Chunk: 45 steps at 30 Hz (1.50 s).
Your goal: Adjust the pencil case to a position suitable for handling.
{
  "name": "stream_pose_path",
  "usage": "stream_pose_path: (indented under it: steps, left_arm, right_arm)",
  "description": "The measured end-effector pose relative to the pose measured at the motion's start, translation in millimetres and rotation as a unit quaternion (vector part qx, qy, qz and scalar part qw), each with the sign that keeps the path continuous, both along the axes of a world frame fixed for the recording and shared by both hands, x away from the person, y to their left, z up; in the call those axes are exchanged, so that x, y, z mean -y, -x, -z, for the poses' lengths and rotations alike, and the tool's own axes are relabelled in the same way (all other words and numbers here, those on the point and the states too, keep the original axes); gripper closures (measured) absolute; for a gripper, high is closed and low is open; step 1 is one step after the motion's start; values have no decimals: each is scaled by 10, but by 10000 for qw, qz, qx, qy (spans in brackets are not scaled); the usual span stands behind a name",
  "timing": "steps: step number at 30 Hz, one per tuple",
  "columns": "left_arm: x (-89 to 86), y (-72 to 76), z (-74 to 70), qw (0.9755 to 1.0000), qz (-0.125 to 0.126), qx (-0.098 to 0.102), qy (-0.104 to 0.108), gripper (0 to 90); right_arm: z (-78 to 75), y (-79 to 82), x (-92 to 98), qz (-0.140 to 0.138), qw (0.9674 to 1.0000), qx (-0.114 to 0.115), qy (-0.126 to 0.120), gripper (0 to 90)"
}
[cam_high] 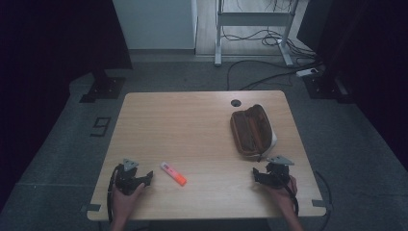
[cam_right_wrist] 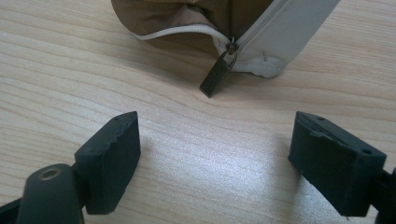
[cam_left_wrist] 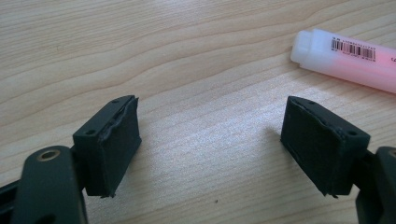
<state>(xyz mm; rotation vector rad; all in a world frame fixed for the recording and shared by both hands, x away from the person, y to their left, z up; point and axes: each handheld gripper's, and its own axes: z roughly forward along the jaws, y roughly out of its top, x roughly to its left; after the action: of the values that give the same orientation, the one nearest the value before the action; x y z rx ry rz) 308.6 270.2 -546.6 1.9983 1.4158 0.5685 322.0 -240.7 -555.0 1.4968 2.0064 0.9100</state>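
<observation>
Dim grey flooring and loose cables surround a light wooden desk (cam_high: 192,125) that sits in the middle of the high view. Toward the right of the desk lies a brown pencil case (cam_high: 251,130) with a white edge, its zip partly undone. In the right gripper view its bronze zip pull (cam_right_wrist: 217,73) hangs down onto the wood at the upper middle of the frame. Lower centre of the high view, a pink highlighter (cam_high: 173,173) with a white cap lies slanted on the desk.

At the lower left, the left gripper (cam_high: 144,179) rests in a hand, just left of the highlighter and apart from it. Its fingers (cam_left_wrist: 109,147) stand wide with bare wood between them. At the lower right, the right gripper (cam_high: 257,175) sits just below the pencil case. Its fingers (cam_right_wrist: 112,161) are also spread wide, holding nothing, with the zip pull a little beyond them.
</observation>
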Motion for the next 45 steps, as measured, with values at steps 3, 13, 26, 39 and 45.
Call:
stream_pose_path:
  steps: [3, 13, 26, 39, 45]
  left_arm:
    - [0, -1, 0, 10000, 1, 0, 1, 195]
    - [0, -1, 0, 10000, 0, 1, 2, 195]
    - [0, -1, 0, 10000, 0, 1, 3, 195]
    - [0, 0, 0, 10000, 0, 2, 2, 196]
    - [0, 0, 0, 10000, 1, 1, 1, 196]
  right_arm:
    - [-3, 8, 16, -35, 10000, 13, 1, 190]
    - [-80, 87, 245, 121, 9991, 208, -349, 214]
    - [-224, 129, 454, 289, 9962, 534, -617, 228]
    - [-406, 76, 456, 212, 9942, 782, -704, 243]
    - [-488, 26, 429, 178, 9932, 886, -736, 250]
